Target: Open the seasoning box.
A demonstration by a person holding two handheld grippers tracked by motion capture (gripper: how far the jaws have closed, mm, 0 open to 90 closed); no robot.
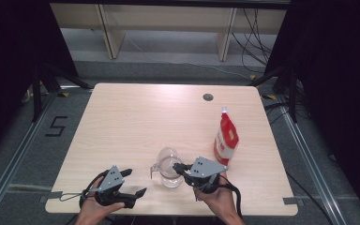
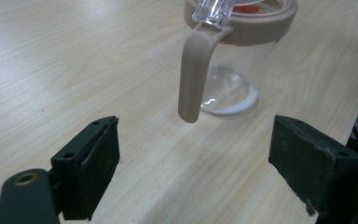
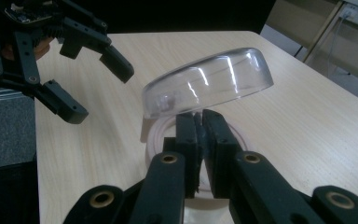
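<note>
A clear jug (image 1: 168, 168) with a beige rim (image 3: 154, 136) and beige handle (image 2: 193, 74) stands near the table's front edge. Its transparent domed lid (image 3: 209, 79) is tilted up off the rim, and my right gripper (image 3: 199, 122) is shut on the lid's near edge. In the high view the right gripper (image 1: 180, 168) reaches in from the jug's right. My left gripper (image 2: 195, 140) stands open just short of the handle, touching nothing. It sits left of the jug (image 1: 133, 183) and appears across the jug in the right gripper view (image 3: 98, 91).
A red and white pouch (image 1: 226, 138) stands upright just right of the jug, behind the right hand. A small round hole (image 1: 208, 97) marks the far part of the wooden table (image 1: 136, 122). Dark floor rails run along both sides of the table.
</note>
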